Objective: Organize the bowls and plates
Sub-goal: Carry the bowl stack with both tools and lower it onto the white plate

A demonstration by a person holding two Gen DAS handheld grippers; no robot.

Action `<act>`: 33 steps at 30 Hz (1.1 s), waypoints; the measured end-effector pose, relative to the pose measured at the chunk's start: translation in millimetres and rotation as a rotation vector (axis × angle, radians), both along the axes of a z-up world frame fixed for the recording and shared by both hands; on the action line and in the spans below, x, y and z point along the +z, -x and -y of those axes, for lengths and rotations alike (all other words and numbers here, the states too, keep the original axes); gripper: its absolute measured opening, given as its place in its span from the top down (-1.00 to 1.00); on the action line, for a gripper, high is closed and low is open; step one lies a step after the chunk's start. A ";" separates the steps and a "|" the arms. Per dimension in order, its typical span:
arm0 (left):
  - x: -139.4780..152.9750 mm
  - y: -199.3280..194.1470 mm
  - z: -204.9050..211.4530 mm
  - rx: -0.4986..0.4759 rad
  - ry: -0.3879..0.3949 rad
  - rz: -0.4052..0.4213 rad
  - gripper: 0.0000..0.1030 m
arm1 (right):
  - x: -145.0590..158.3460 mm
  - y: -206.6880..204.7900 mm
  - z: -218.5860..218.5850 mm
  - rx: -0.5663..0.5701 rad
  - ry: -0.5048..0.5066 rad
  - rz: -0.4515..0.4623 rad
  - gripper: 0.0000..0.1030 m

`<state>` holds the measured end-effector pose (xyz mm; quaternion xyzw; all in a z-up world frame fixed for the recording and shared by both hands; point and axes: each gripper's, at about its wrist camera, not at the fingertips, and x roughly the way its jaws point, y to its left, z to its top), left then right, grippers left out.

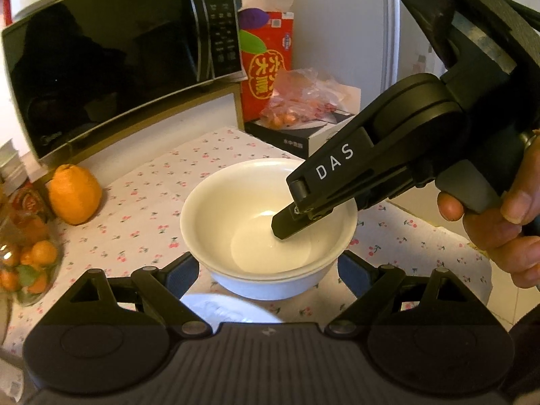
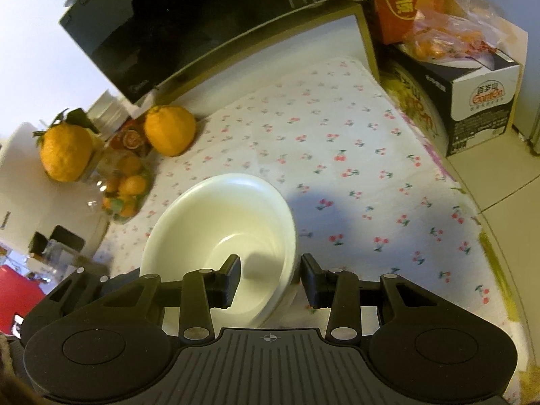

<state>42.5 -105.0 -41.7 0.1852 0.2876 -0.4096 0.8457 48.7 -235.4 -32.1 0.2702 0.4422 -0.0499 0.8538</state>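
Two white bowls sit nested on the cherry-print tablecloth. My left gripper is open wide, and its blue pads flank the near side of the stack without touching it. A white plate shows just below, between those fingers. A hand brings my right gripper in from the right. In the right wrist view that gripper straddles the bowls' right rim, one finger inside and one outside. A gap shows at the inner finger, so nothing is clamped.
A black microwave stands on a shelf at the back left. A large orange and a container of small oranges sit at the left. A red box and a black-and-white carton stand behind. The table's edge drops to tiled floor on the right.
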 end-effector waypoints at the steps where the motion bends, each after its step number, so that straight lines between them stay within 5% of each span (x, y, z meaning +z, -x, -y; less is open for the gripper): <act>1: 1.7 1.5 -3.3 0.004 -0.001 0.002 -0.71 | 1.6 0.1 -3.7 0.004 -0.003 0.004 0.27; 33: -16.7 14.9 -78.4 0.054 -0.111 -0.032 -0.71 | -24.3 -2.9 -120.6 0.174 0.063 -0.070 0.26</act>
